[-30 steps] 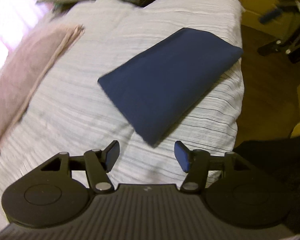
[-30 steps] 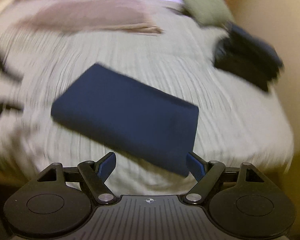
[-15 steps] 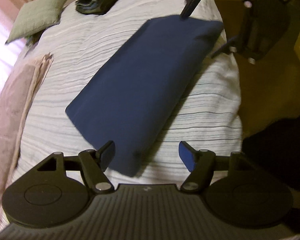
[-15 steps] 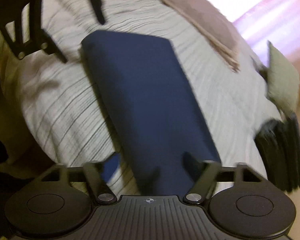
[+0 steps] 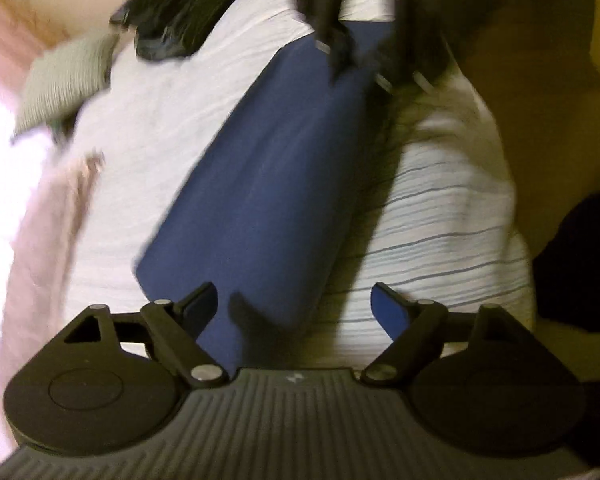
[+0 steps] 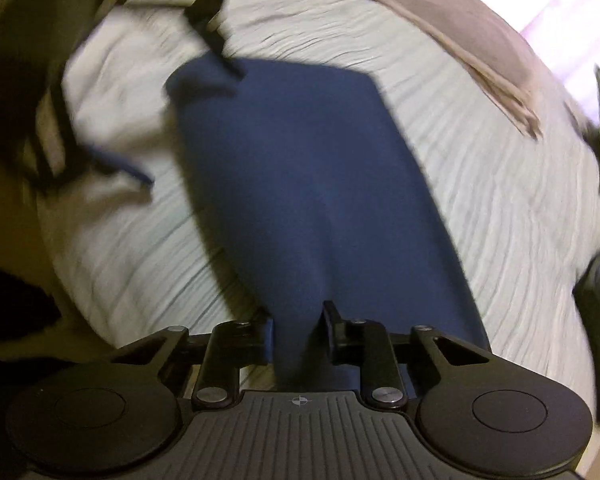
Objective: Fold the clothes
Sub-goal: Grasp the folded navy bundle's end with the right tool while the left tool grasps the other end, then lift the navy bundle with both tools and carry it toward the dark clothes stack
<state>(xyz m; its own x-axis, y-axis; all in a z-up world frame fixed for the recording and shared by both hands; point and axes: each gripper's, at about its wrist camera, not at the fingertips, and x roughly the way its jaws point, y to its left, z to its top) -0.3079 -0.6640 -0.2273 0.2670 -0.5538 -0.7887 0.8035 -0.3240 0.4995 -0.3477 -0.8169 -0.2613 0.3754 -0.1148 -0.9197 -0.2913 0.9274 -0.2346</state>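
Observation:
A folded navy blue garment (image 5: 268,184) lies lengthwise on the striped white bed cover (image 5: 440,208). My left gripper (image 5: 292,306) is open, and the garment's near end sits between its spread fingers. At the far end of the garment, blurred, are the right gripper's fingers (image 5: 334,52). In the right wrist view my right gripper (image 6: 298,332) is shut on the near edge of the blue garment (image 6: 300,168), pinching a raised fold. The left gripper's fingers (image 6: 134,170) straddle the opposite end, blurred.
A pink blanket (image 5: 40,240) lies along one side of the bed. A green pillow (image 5: 64,80) and a stack of black clothes (image 5: 180,20) sit near the head. The bed's edge drops to brown floor (image 5: 540,100) on the right.
My right gripper has shut on its end of the blue garment. My left gripper has moved closer, so the other end now lies between its open fingers.

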